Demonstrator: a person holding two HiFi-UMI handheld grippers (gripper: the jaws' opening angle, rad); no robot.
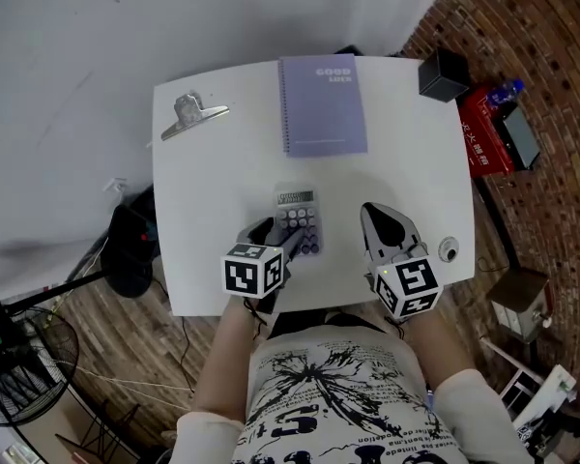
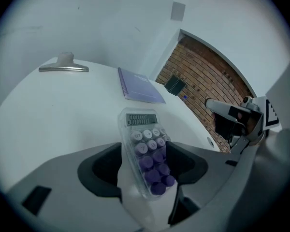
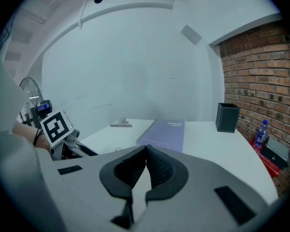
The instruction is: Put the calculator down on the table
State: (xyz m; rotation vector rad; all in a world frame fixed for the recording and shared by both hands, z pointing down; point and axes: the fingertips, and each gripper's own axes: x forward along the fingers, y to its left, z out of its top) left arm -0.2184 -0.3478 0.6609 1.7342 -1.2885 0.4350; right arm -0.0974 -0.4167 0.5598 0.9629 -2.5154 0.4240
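Note:
The calculator (image 1: 297, 218), clear-cased with purple and grey keys, lies on the white table (image 1: 213, 191) near its front edge, display end away from me. My left gripper (image 1: 284, 237) stands open around its key end. In the left gripper view the calculator (image 2: 146, 146) sits in the gap between the wide-set dark pads (image 2: 102, 170), which do not press on it. My right gripper (image 1: 372, 209) rests to the right of it, shut, with nothing between its pads (image 3: 157, 166).
A purple spiral notebook (image 1: 323, 104) lies at the table's far middle, a large metal clip (image 1: 191, 114) at the far left, a black box (image 1: 443, 73) at the far right corner. A small round object (image 1: 449, 249) sits near the right edge. Brick floor with clutter lies beyond.

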